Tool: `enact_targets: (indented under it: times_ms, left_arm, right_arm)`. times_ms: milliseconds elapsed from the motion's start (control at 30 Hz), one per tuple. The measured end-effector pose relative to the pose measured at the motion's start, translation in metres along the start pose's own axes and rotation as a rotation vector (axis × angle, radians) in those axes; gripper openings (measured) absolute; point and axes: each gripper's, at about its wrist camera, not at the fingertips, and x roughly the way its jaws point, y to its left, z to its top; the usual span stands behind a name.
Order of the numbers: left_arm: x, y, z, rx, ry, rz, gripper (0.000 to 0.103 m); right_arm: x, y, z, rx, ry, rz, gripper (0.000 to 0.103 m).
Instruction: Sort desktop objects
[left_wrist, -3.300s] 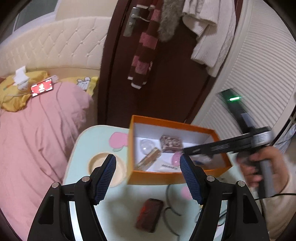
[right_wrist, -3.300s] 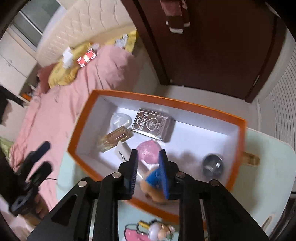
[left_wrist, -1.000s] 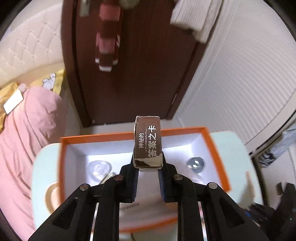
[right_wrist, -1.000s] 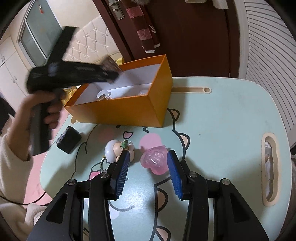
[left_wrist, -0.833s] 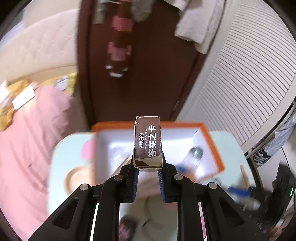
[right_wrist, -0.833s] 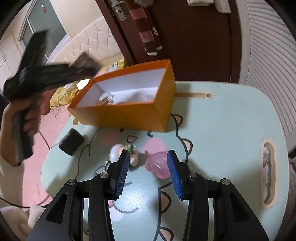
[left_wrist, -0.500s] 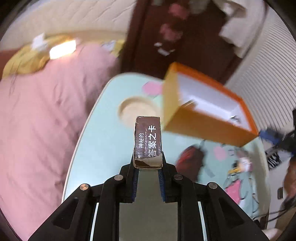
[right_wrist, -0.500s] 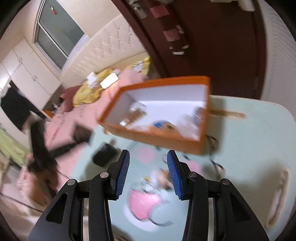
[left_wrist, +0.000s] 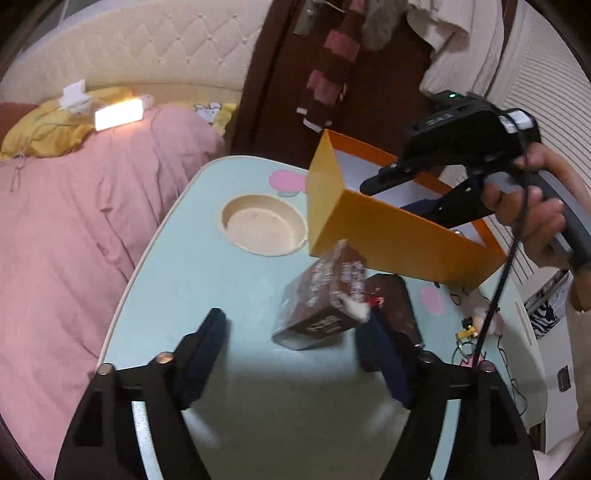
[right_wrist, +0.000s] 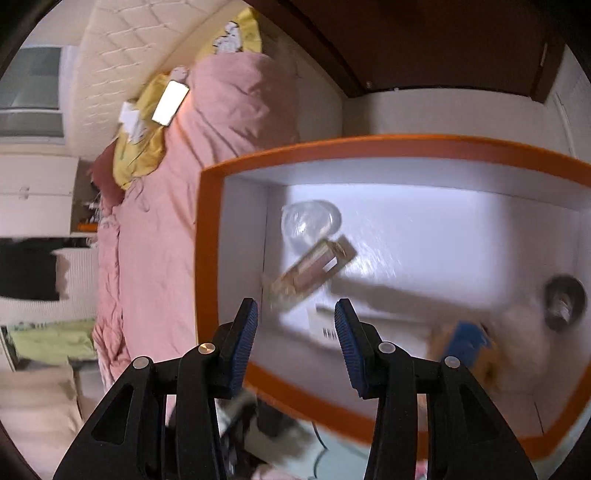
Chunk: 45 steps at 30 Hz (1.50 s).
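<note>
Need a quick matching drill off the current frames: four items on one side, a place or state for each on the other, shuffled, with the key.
Items
1. brown card box
2. clear round ball
3. left tongs
4. right tongs

Places or states
A. lying inside the orange box, near its left wall
B. jaws have just been opening; no pad presses on anything
C. tilted on the pale green table, in front of the orange box
D. open and empty, hovering over the orange box interior

Pairs: 1-C, 2-A, 3-B, 4-D
</note>
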Motion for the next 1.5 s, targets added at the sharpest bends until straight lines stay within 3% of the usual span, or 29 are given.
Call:
enact_targets:
  times_ms: [200,267,400,533,700,900,1033,1100,1167,1333,1500]
  left_arm:
    - [0.002,-0.003,-0.006,0.035,-0.039,-0.013,0.081]
    - [0.002,-0.004,-0.007,0.040,-0.042,-0.011,0.082]
    - [0.000,0.000,-0.009,0.019,-0.054,-0.037,0.082]
    - [-0.001,0.001,-0.012,0.015,-0.062,-0.041,0.082]
    - [-0.002,0.000,-0.014,0.013,-0.069,-0.042,0.082]
    - [-0.004,0.000,-0.014,0.002,-0.071,-0.046,0.082]
    - [-0.005,0.004,-0.013,-0.024,-0.067,-0.066,0.082]
    - [-0.007,0.008,-0.010,-0.044,-0.060,-0.092,0.082]
    - [-0.009,0.009,-0.007,-0.048,-0.062,-0.098,0.082]
    - [-0.022,-0.001,0.007,0.021,-0.093,-0.057,0.082]
    - [-0.029,-0.017,0.026,0.081,-0.118,-0.062,0.082]
  right_arm:
    - [0.024,0.014,0.014,-0.003,0.034,-0.127,0.048]
    - [0.029,0.025,0.016,-0.038,0.019,-0.179,0.055]
    - [0.038,0.047,0.009,-0.191,-0.014,-0.326,0.055]
    - [0.041,0.052,-0.002,-0.339,-0.022,-0.453,0.033]
    - [0.031,0.037,-0.002,-0.315,-0.046,-0.401,0.019]
    - [-0.016,0.017,-0.015,-0.238,-0.133,-0.161,0.019]
    - [-0.062,0.015,-0.051,-0.300,-0.231,-0.032,0.019]
    - [-0.074,0.015,-0.079,-0.367,-0.239,0.004,0.019]
    - [-0.067,0.014,-0.105,-0.416,-0.219,0.009,0.019]
    - [-0.016,-0.003,-0.149,-0.458,-0.174,-0.094,0.019]
    - [0.012,-0.016,-0.162,-0.502,-0.213,-0.246,0.019]
